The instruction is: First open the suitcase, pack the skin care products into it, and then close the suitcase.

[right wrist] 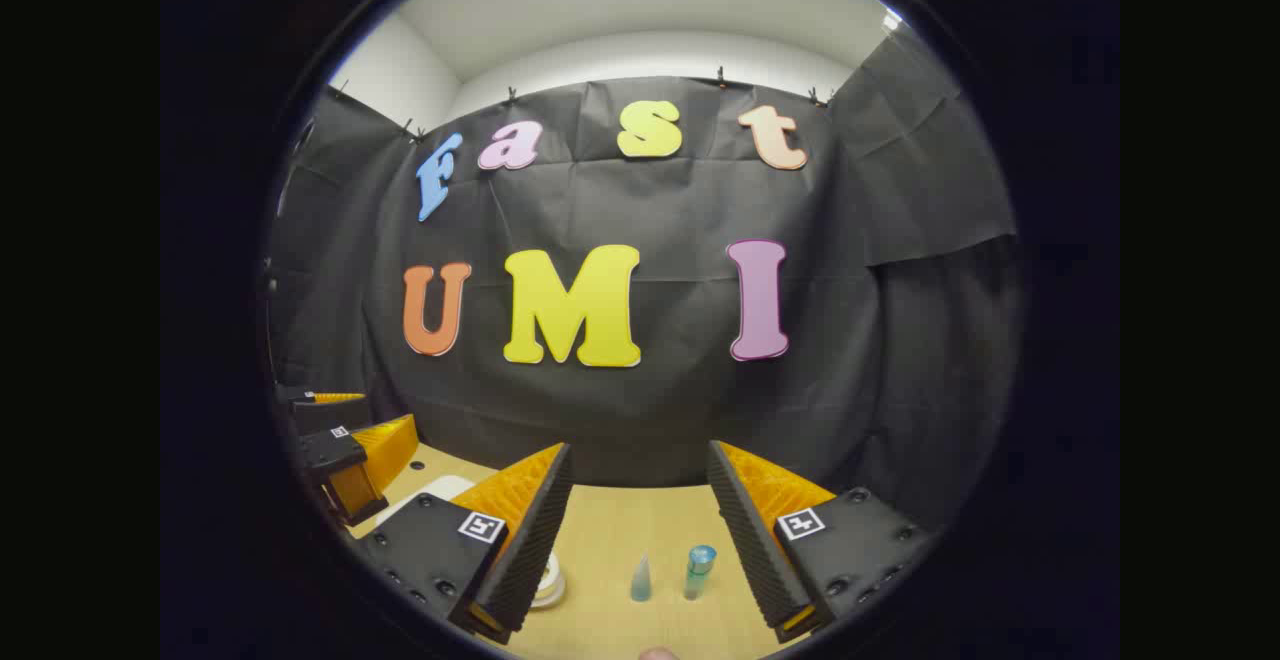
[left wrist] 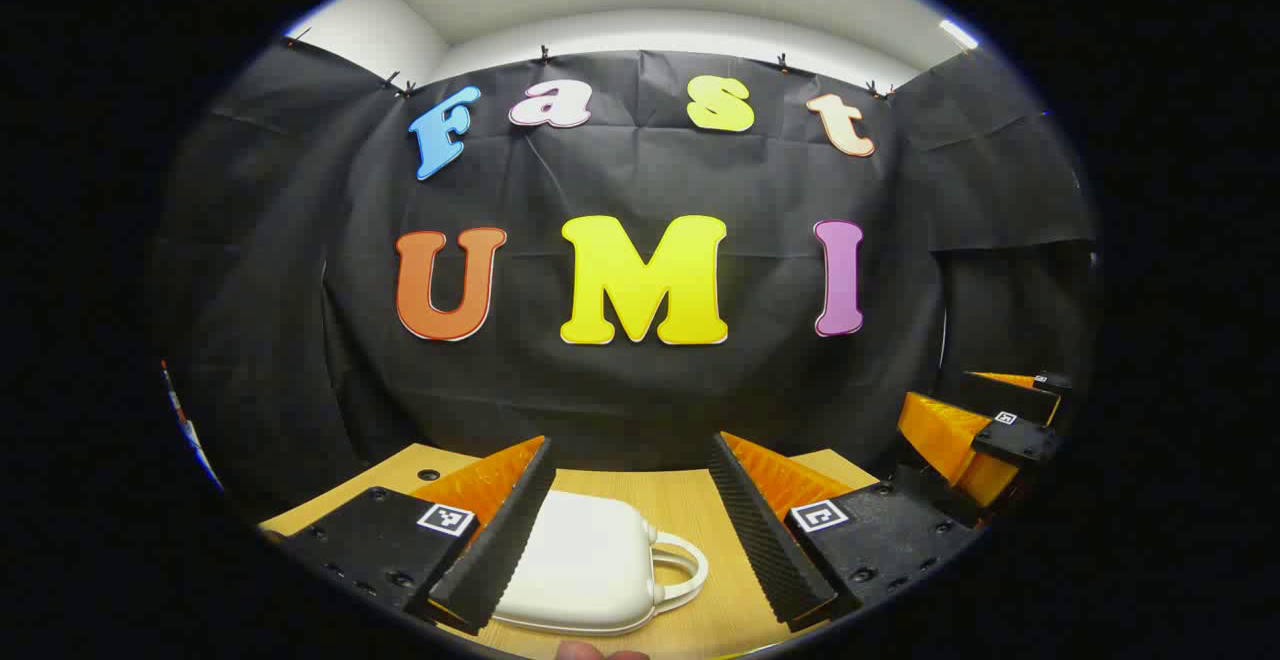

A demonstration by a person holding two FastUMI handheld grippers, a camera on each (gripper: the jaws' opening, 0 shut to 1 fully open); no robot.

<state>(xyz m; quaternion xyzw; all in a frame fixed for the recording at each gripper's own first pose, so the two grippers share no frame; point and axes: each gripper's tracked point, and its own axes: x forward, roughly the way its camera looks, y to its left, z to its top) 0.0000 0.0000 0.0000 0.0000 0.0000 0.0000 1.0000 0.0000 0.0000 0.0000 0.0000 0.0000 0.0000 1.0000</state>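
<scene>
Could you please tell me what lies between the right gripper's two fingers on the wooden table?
In the right gripper view, a small pale cone-shaped tube and a teal capped bottle stand on the light wooden table there.

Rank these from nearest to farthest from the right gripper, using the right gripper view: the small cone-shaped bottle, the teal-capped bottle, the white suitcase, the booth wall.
1. Small cone-shaped bottle and teal-capped bottle, side by side on the table between the open jaws of the right gripper; too close to rank.
2. White suitcase, off to the left.
3. Booth wall, behind the table.

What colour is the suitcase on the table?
White, or slightly off-white. The suitcase shows best in the left gripper view.
</scene>
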